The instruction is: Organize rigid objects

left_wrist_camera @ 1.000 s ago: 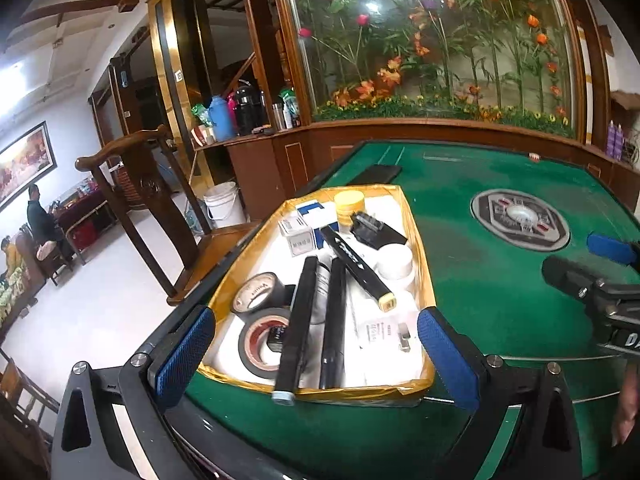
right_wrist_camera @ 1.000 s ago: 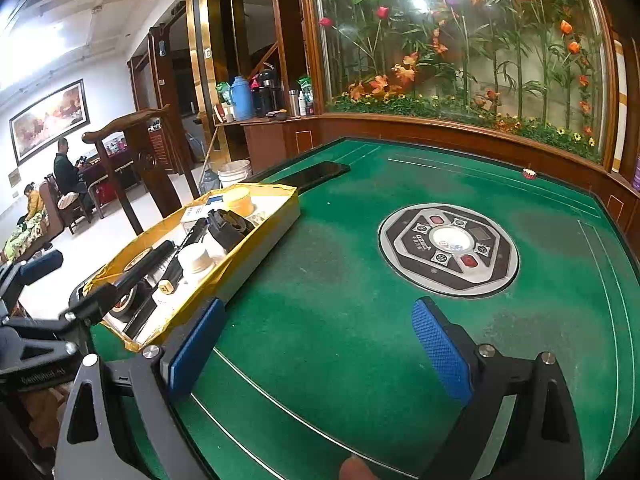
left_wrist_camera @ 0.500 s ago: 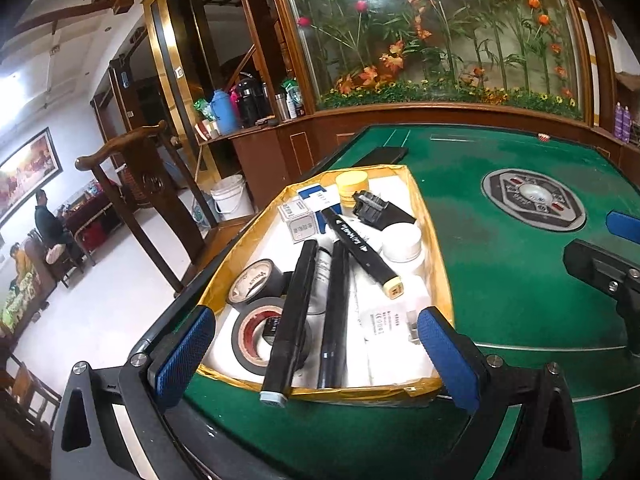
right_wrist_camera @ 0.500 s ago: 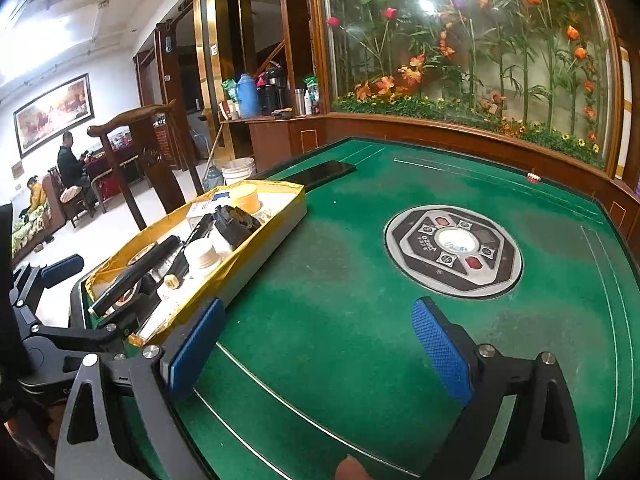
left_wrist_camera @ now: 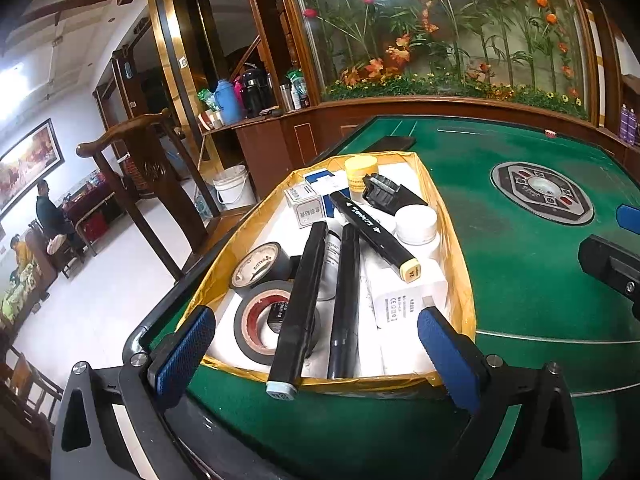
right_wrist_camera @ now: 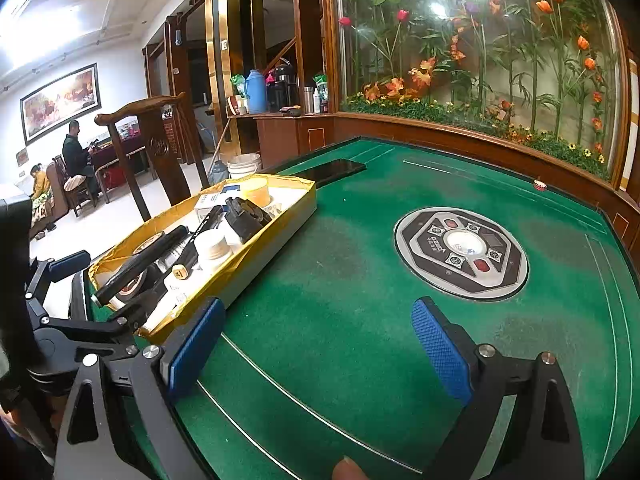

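Status of task: judged barely begun. All rigid items are seen heaped inside the yellow-edged tray (left_wrist_camera: 466, 280) at the left edge of the green tabletop (right_wrist_camera: 360, 320), and nothing is laid out on the felt beside it. Contents recorded: 2 rolls of black tape (left_wrist_camera: 262, 264), 2 long black marker pens (left_wrist_camera: 304, 304) lying lengthwise, 1 black marker with a cream cap (left_wrist_camera: 376, 236) crossed over them, 1 white jar (left_wrist_camera: 416, 224), 1 yellow-lidded jar (left_wrist_camera: 361, 172), 1 black clip-like part (left_wrist_camera: 382, 192), and small white boxes (left_wrist_camera: 306, 208). Sorting of every item is judged outstanding. Left gripper (left_wrist_camera: 316, 356): held low at the tray's near end, jaws spread wide, nothing gripped. Right gripper (right_wrist_camera: 320, 344): held over bare felt beside the tray, jaws spread, nothing gripped.
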Tool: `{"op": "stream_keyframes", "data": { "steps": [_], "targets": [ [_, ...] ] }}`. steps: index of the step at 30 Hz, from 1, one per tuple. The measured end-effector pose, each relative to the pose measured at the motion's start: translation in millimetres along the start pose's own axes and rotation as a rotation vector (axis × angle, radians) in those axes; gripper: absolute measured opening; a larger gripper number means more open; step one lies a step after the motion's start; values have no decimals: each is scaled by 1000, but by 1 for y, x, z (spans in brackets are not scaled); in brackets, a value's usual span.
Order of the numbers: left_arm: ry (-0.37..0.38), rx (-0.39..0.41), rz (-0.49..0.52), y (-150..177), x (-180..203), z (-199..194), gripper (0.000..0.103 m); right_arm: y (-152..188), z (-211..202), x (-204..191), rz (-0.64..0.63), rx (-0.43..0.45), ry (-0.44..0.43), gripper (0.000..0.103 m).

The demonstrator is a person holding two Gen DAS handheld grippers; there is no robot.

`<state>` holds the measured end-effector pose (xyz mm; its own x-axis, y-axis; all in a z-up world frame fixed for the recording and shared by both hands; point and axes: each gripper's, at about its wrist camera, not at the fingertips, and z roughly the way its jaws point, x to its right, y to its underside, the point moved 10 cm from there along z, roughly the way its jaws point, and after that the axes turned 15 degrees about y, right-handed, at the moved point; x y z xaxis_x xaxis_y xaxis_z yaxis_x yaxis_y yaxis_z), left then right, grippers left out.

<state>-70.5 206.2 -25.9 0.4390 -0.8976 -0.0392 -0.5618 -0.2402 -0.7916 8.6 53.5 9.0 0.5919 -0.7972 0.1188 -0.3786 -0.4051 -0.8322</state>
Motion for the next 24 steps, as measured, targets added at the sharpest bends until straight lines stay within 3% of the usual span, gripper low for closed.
{"op": "stream_keyframes", "data": {
  "steps": [24],
  "targets": [
    [4, -4, -9, 3, -1, -1, 102, 2, -2, 1, 14, -5, -2, 94]
  ]
}}
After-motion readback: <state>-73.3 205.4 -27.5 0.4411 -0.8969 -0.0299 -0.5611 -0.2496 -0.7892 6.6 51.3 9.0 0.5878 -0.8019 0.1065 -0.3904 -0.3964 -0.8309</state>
